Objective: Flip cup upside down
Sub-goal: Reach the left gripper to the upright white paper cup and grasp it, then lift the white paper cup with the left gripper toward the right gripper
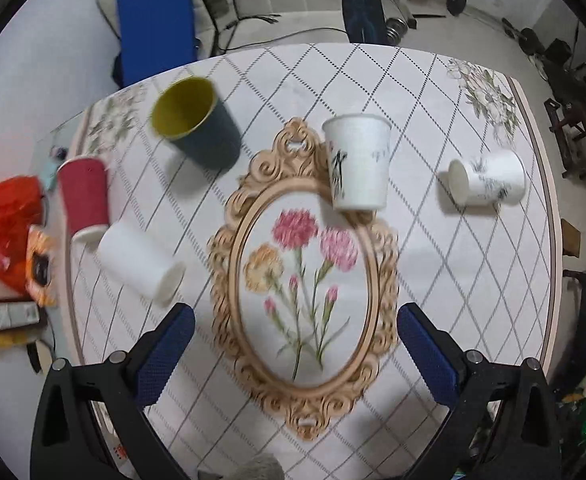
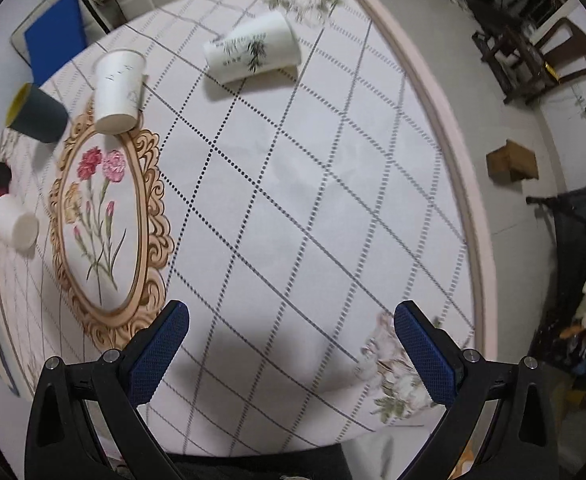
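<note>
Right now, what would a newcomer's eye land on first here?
The ornate gold oval frame printed mid-tablecloth, pink flowers inside. Five cups ring it: a dark cup with yellow inside upright, far left, a bamboo-print cup on its side, far right. Both grippers, left and right, hover with jaws open.

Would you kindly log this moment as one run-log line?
left gripper: open, empty | right gripper: open, empty | dark cup: upright | bamboo cup: on side

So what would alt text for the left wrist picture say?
Five cups sit on a round table with a flower-print cloth: a dark cup, a red cup, and three white ones, two lying on their sides. The left tool hovers open in the foreground, empty.
</note>
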A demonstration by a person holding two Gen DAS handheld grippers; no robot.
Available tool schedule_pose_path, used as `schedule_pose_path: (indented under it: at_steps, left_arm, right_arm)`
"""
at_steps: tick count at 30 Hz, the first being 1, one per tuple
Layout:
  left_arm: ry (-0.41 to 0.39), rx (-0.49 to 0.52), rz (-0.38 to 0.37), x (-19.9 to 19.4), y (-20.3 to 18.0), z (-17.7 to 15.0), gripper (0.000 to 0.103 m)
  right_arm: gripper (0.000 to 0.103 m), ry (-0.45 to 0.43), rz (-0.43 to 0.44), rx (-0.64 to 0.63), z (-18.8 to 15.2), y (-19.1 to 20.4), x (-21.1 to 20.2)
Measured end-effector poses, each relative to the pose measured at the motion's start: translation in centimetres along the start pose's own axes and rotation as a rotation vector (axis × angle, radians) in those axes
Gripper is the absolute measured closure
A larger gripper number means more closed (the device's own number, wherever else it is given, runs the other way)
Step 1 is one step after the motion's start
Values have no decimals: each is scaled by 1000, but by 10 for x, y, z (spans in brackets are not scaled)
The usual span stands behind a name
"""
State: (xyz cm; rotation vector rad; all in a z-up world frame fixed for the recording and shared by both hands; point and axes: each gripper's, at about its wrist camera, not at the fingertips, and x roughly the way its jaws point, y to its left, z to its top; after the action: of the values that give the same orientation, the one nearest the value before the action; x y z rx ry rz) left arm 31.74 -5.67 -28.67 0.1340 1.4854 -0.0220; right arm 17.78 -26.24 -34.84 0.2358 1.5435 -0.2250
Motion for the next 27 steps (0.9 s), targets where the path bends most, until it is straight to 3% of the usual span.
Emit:
schedule_pose_path:
  at_steps: [5,15,27]
  left_arm:
    - [64,29,-24,30,-11,46,0]
    - [150,61,-63,74,-31,102,0]
    - [202,133,-81,116,-51,119,0]
  right_arm:
    - [0,48,-11,7,26,16,29]
    - [0,106,-28,4,73,33,64]
    - [0,122,-24,7,95,33,70]
